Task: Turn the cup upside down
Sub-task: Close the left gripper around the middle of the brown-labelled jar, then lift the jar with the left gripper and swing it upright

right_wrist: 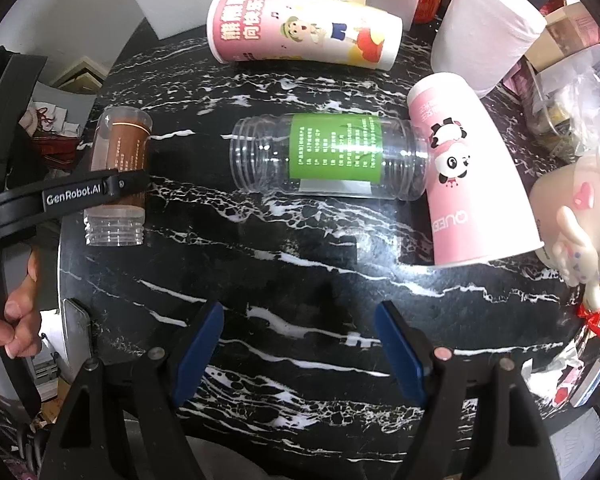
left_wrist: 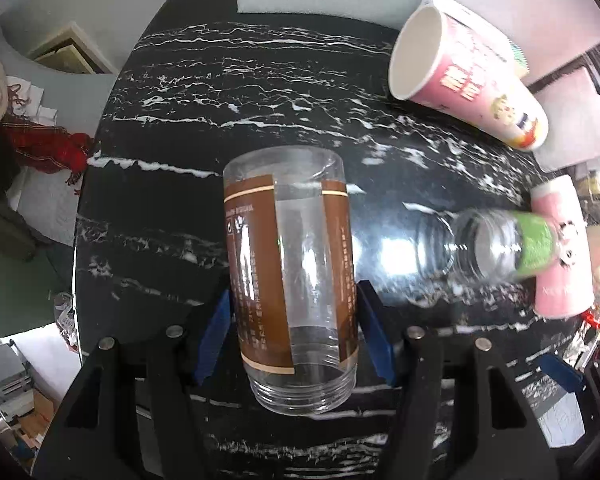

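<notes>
A clear plastic cup with a brown label (left_wrist: 292, 280) sits between the blue pads of my left gripper (left_wrist: 294, 320), mouth toward the camera, base pointing away. The pads press its sides. In the right wrist view the same cup (right_wrist: 118, 152) shows at the left, mouth down, above the black marble table (right_wrist: 300, 280), with the left gripper's black finger (right_wrist: 80, 192) across it. My right gripper (right_wrist: 300, 344) is open and empty over the table's near part.
A clear jar with a green label (right_wrist: 332, 156) lies on its side mid-table. A pink panda paper cup (right_wrist: 460, 176) stands upside down at the right. A pink cartoon paper cup (right_wrist: 304, 32) lies at the back. A tissue roll (right_wrist: 488, 28) and clutter fill the right edge.
</notes>
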### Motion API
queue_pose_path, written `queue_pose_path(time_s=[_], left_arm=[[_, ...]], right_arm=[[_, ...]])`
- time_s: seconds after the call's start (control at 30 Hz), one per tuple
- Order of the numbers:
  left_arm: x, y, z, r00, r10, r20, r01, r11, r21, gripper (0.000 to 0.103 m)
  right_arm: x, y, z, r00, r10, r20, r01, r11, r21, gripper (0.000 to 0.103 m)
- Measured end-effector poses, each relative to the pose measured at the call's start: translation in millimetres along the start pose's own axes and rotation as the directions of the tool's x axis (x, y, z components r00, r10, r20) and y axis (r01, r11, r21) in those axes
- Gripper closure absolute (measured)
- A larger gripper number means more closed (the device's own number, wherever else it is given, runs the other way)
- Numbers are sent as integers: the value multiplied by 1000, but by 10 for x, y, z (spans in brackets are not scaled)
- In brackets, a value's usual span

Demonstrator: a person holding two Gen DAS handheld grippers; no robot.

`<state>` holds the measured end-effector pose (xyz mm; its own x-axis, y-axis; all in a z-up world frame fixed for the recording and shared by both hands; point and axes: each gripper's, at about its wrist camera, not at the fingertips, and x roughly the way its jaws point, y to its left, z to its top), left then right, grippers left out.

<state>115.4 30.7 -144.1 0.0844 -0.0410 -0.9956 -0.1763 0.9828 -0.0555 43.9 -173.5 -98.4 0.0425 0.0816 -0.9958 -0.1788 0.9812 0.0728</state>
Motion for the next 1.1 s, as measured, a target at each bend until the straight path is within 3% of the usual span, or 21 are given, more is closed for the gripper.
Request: queue_pose_path(time_s=[0.53, 0.87, 1.1], left_arm=[[-445, -167, -946, 999, 9, 32, -11, 998, 67, 43], [-261, -430, -1266, 1000, 6, 10, -6, 996, 87, 43], [-142, -735, -1358, 1000, -15, 11, 13, 993, 115, 43]], right_arm=[[-303, 14, -667, 997, 16, 72, -18, 999, 28, 25], [-181, -155, -1007, 999, 13, 40, -15, 999, 40, 25], [-93, -389, -1070, 1000, 8, 23, -9, 998, 67, 25]])
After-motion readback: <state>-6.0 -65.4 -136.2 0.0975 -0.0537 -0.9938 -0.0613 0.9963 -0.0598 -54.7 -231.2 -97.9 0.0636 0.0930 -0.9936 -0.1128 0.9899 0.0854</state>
